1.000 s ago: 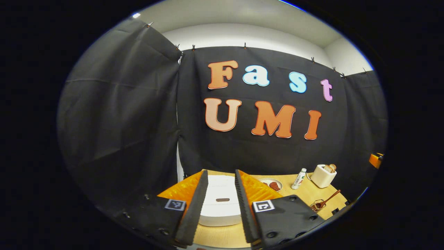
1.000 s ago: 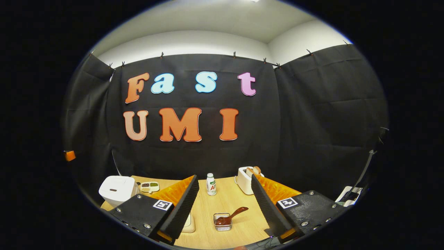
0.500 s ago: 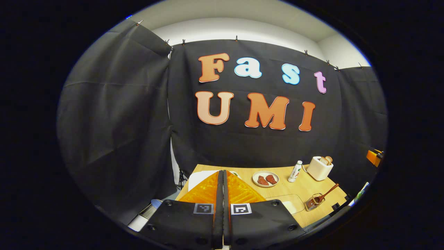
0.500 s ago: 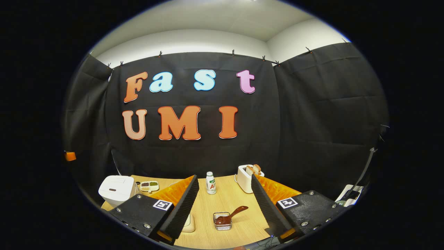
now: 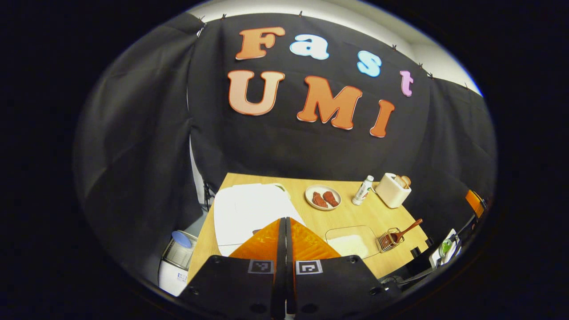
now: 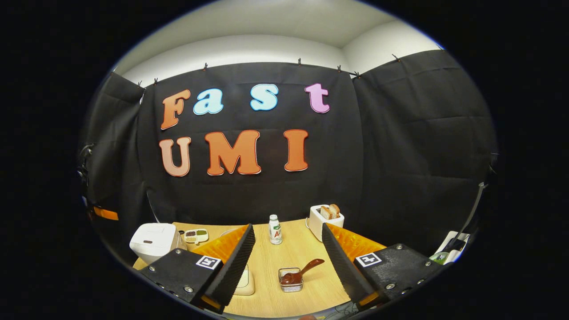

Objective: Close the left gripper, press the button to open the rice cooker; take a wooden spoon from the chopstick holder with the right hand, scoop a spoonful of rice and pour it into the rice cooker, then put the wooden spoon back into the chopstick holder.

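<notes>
Wooden tabletop (image 6: pixel 289 258) runs away from both grippers toward the black booth wall. Nearest in the left gripper view, the left gripper (image 5: pixel 285 222) has its 2 fingers pressed flat together with nothing between them, its tip hanging over the near edge of the white rice cooker (image 5: pixel 249 209), whose lid is down; whether the tip touches the lid I cannot tell. Just right of it lies a clear container of rice (image 5: pixel 351 242), and beside that the wire chopstick holder (image 5: pixel 388 238) with the wooden spoon (image 5: pixel 406 229) leaning out of it. In the right gripper view, the right gripper (image 6: pixel 286 231) stands with its jaws wide and empty, and the chopstick holder (image 6: pixel 291 281) with the spoon (image 6: pixel 302 272) sits on the table between the 2 fingers, well ahead of them and untouched. Farther back in the left gripper view come a plate (image 5: pixel 323 197) carrying 2 reddish pieces, a small white bottle (image 5: pixel 362 190) and a white toaster (image 5: pixel 392 190) holding bread. In the right gripper view a small divided dish (image 6: pixel 196 235) sits beside the rice cooker (image 6: pixel 153 241).
</notes>
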Demonstrator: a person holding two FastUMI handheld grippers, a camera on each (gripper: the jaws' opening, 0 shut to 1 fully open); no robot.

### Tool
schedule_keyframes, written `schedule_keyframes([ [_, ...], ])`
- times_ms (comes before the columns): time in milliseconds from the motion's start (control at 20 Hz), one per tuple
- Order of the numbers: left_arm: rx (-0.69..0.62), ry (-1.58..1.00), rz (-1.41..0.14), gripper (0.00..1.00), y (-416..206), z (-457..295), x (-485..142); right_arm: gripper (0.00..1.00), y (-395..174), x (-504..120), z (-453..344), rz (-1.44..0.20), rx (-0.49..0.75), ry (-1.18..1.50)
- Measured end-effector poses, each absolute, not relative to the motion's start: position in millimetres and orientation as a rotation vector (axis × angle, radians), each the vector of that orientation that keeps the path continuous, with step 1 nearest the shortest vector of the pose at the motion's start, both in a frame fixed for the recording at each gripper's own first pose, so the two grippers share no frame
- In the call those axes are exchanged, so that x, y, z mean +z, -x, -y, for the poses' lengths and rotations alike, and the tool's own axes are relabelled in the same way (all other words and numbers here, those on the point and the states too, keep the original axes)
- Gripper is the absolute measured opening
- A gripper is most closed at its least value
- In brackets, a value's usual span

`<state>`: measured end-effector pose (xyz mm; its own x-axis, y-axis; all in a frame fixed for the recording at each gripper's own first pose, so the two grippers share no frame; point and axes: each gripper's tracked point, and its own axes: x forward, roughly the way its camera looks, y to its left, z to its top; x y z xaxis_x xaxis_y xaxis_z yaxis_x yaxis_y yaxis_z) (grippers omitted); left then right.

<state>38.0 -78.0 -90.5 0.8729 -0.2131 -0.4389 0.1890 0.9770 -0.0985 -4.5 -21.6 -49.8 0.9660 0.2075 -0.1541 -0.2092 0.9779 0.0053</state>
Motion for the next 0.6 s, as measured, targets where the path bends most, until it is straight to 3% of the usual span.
schedule_keyframes([
  [600, -0.179, 0.044, -0.688, 0.05, -111, 75, -203, 0.94, 0, -75, 19, -0.213, 0.189, 0.047],
])
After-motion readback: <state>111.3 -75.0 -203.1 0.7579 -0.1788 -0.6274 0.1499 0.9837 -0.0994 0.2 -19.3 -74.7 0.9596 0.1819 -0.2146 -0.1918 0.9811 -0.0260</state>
